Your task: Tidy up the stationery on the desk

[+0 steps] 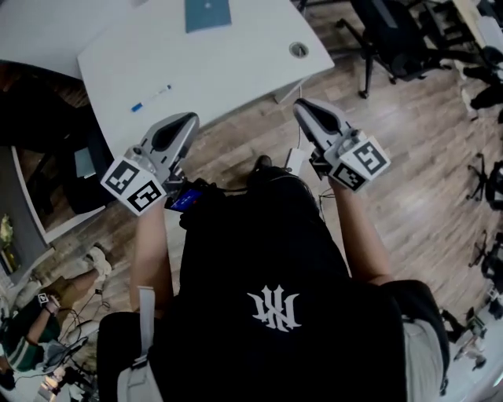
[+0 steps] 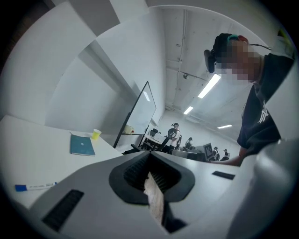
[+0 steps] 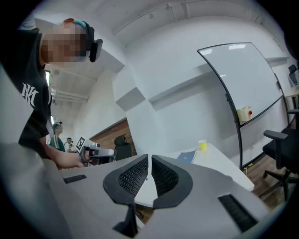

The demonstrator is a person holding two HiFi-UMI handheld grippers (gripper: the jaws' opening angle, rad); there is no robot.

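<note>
Standing back from the white worktop (image 1: 236, 55), the person holds both tools in the air in front of the body, well apart from anything to tidy. The left gripper (image 1: 191, 119) has its fingers together. A pale sliver shows in the slit under them, and I cannot tell if it is a scrap or only background. The right gripper (image 1: 302, 106) also has its fingers pressed almost together, with nothing between them and only the worktop showing through the thin gap.

The stationery lies on the worktop. One marker (image 1: 151, 97) with a blue cap is on the near left part, and one teal notebook (image 1: 208, 13) is flat at the far side. One yellow cup (image 2: 96, 134) stands just beyond the notebook.

The marker looks light and stiff, with a smooth round barrel that may roll or slip — it is best to pinch it across the middle of the barrel. The notebook looks thin and a little flexible, so it is probably hard to lift from flat, and one edge is the place to take hold. The cup seems light and easy to crush.
</note>
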